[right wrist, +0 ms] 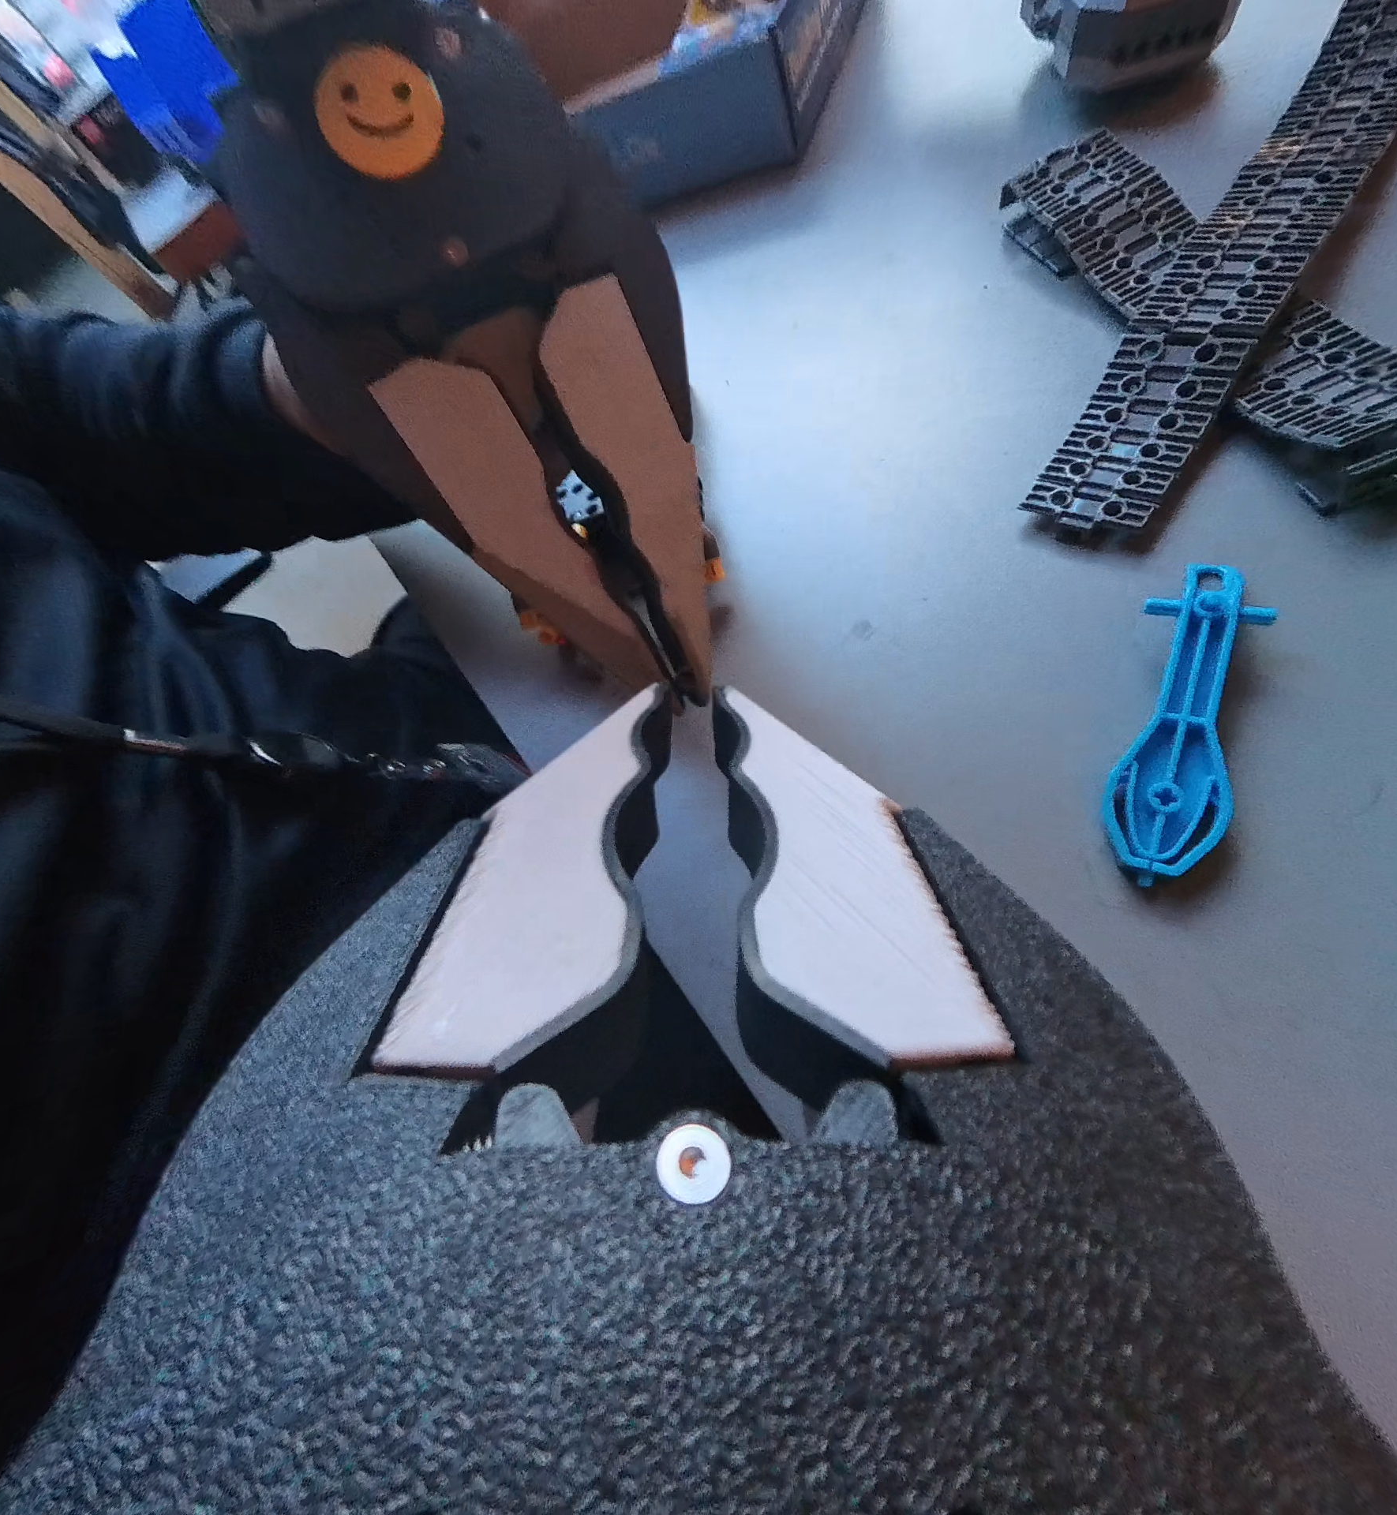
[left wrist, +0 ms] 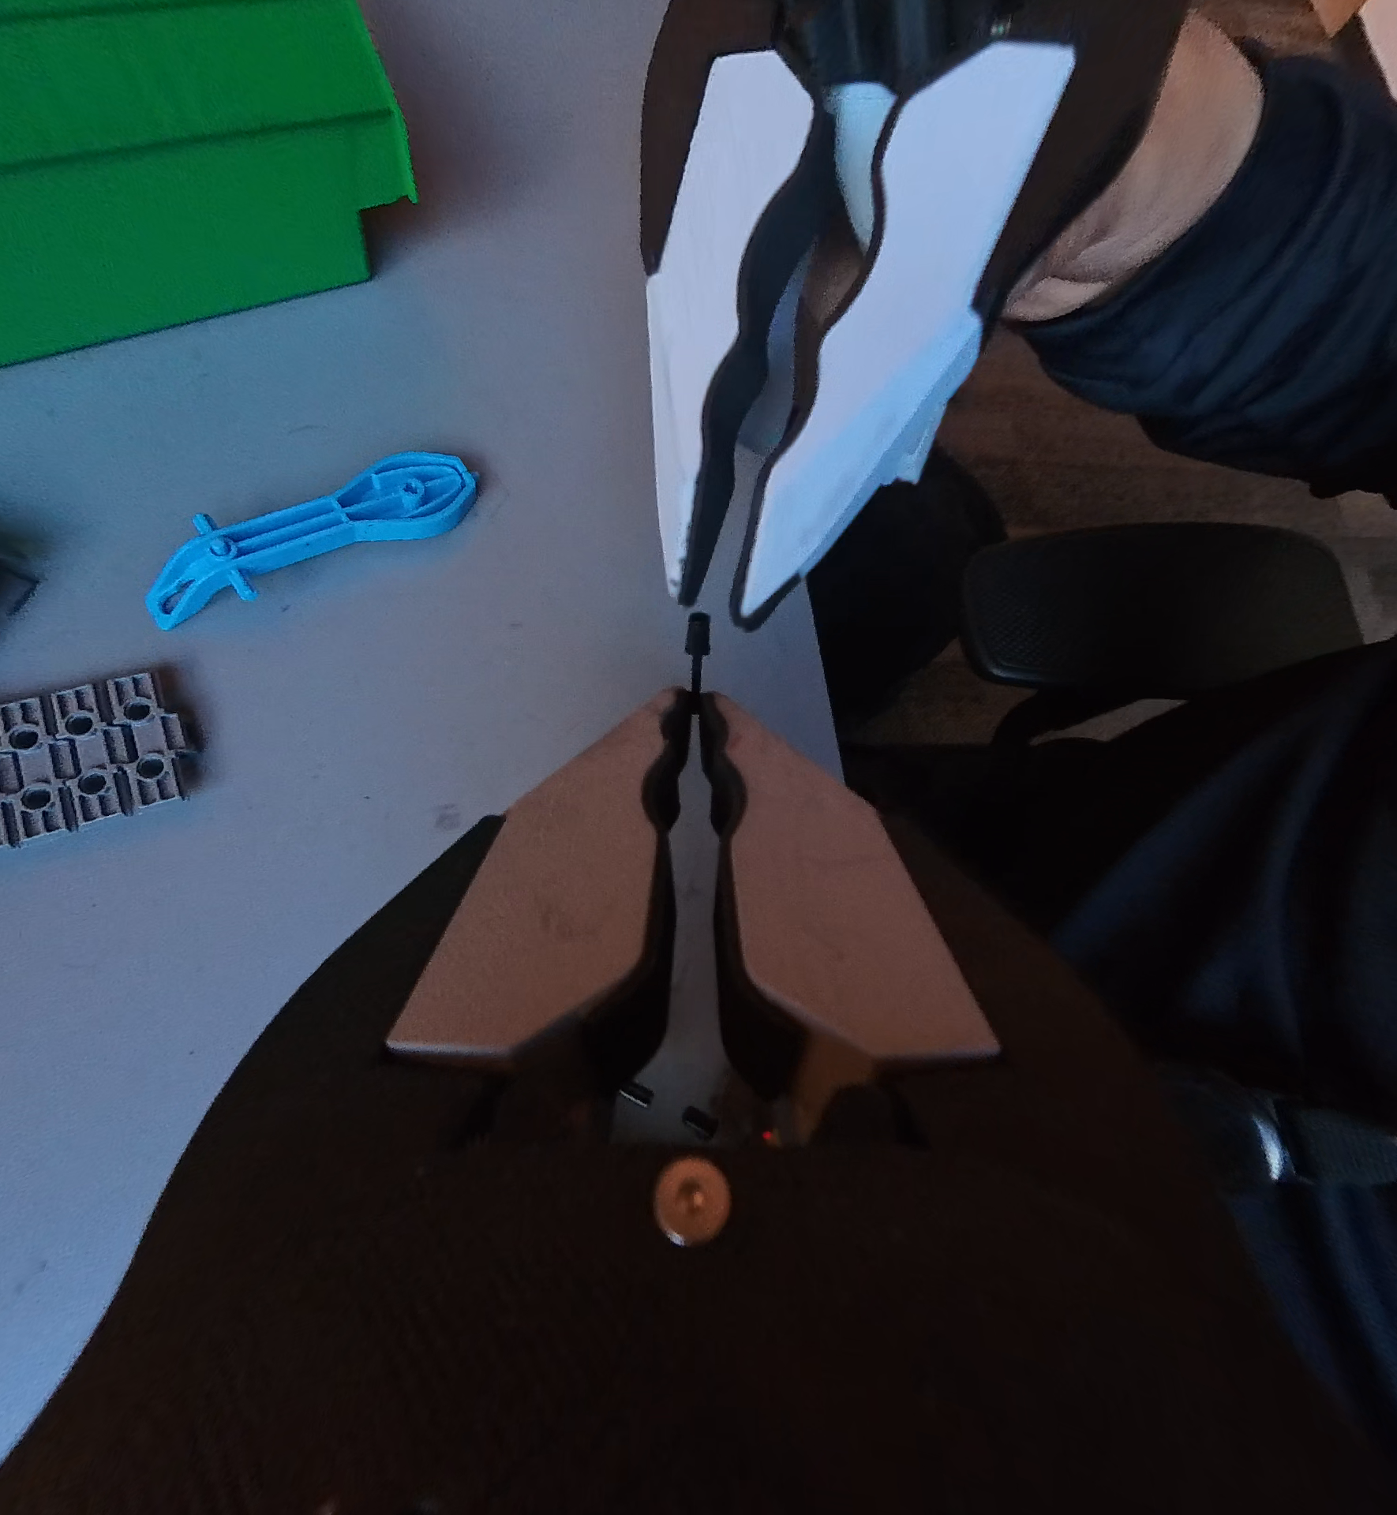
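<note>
1. Two tools were in view. The left tool [left wrist: 693,697] had its tips pinched on one thin black pin [left wrist: 697,656], which stood out straight from the tips.
2. The pin was slim and dark, with a slightly thicker cap at its far end. It hung in the air over the edge of the grey bench [left wrist: 351,943], touching no other thing than the left tool.
3. The right tool [left wrist: 712,611] pointed back at the left one, tip to tip. Its white fingers [left wrist: 851,459] stood narrowly apart and gripped nothing; the pin's cap lay just short of the gap.
4. In the right wrist view the left tool [right wrist: 689,697] met the right tool [right wrist: 689,697] at the same spot; the pin was too small to tell there.
5. One blue plastic lever part [left wrist: 310,537] lay flat on the bench, well apart from both tools.
6. One grey track section [left wrist: 64,762] with round holes lay beside it.
7. Farther off lay two crossed dark track strips [right wrist: 1220,295] and one green stepped block [left wrist: 154,164].
</note>
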